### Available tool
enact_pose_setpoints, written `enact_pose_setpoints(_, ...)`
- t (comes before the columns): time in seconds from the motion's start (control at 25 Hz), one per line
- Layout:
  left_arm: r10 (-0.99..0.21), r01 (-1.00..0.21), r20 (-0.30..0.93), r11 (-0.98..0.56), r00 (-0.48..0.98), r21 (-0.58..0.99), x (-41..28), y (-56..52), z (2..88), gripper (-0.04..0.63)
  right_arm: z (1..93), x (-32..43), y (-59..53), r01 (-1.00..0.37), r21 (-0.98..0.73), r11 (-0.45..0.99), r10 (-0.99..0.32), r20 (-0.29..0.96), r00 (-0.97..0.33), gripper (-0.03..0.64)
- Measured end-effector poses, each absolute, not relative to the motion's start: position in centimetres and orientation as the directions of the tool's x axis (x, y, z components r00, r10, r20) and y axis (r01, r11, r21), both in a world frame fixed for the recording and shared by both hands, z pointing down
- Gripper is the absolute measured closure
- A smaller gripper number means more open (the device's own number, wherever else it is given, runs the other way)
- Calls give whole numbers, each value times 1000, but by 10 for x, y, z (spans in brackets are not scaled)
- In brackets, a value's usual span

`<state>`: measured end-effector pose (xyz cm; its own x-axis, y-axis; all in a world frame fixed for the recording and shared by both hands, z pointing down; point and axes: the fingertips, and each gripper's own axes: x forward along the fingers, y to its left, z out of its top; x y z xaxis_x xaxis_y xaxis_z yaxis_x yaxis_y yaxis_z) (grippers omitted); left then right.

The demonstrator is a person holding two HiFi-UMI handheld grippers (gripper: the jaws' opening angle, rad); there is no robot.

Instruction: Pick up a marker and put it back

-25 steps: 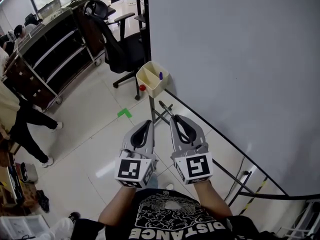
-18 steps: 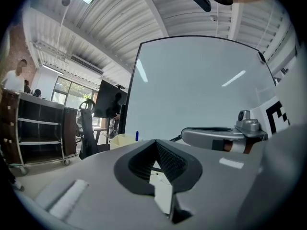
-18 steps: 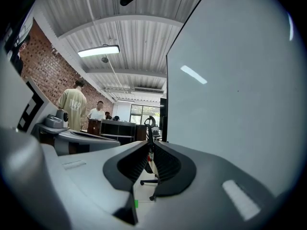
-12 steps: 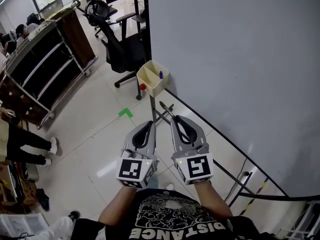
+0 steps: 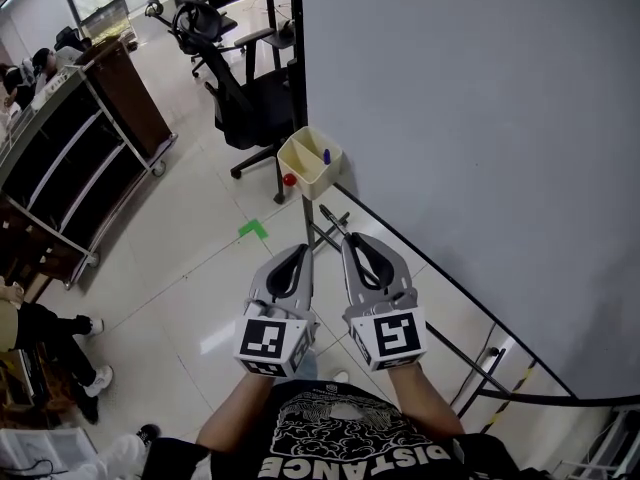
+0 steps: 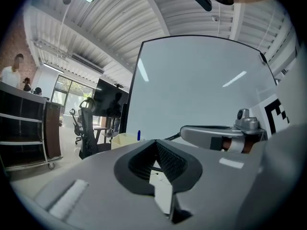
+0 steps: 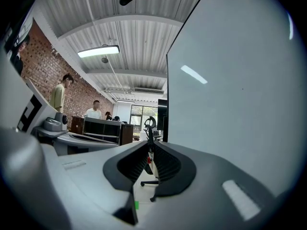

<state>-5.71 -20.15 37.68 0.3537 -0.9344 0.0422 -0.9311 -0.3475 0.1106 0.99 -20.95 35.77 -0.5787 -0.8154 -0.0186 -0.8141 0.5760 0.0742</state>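
A blue marker [image 5: 326, 156] stands in a cream holder box [image 5: 300, 163] fixed at the lower left corner of the whiteboard [image 5: 480, 118]. A red ball-like thing [image 5: 289, 179] sits on the box's side. My two grippers are held side by side below the box, apart from it. The left gripper [image 5: 303, 248] is shut and holds nothing. The right gripper [image 5: 349, 238] is shut too, with its tips together and nothing between them. In the left gripper view the marker [image 6: 139, 135] and the box [image 6: 125, 139] lie ahead beyond the jaws.
The whiteboard's metal stand legs [image 5: 330, 223] run across the floor under the grippers. A black office chair [image 5: 245, 98] stands behind the box. A dark shelving cart [image 5: 70, 158] is at the left, green tape [image 5: 253, 229] marks the floor, and a person's legs [image 5: 50, 333] show at the far left.
Both grippers stay where they were, shut. The head view has shifted a little, and the person at the left has walked toward the lower left edge.
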Motion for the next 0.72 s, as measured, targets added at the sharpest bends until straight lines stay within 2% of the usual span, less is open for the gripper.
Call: enact_pose_setpoints(0.72, -927, -925, 57, -363, 371, 114, -79, -242, 381, 589, 357, -15, -255, -822, 76, 564, -824, -17, -567, 583)
